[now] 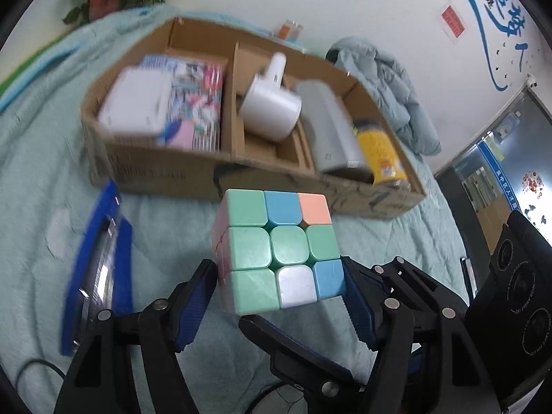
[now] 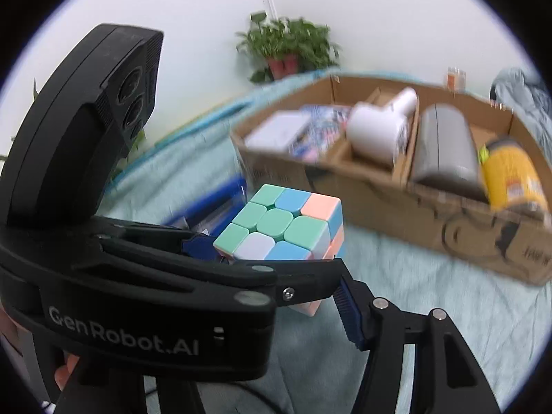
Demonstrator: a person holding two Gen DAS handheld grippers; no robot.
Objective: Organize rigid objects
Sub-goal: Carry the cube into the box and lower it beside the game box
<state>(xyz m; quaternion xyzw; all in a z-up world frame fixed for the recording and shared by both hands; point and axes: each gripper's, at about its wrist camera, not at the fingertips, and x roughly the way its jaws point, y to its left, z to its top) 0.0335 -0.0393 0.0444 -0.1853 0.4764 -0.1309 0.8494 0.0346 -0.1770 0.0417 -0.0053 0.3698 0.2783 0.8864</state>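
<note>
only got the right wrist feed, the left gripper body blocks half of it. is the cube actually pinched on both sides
Observer: Yes. In the left wrist view the left gripper has one blue pad on each side of the cube, both touching it.
Operator: what's that blue thing behind the cube
Observer: A blue stapler, lying on the green blanket to the cube's left, apart from it.
Operator: any free slot in the box
Observer: The cardboard box shows bare floor in its middle compartment, in front of the white cylinder. The left one holds a white case on printed books; the right one holds a grey block and a yellow can.
</note>
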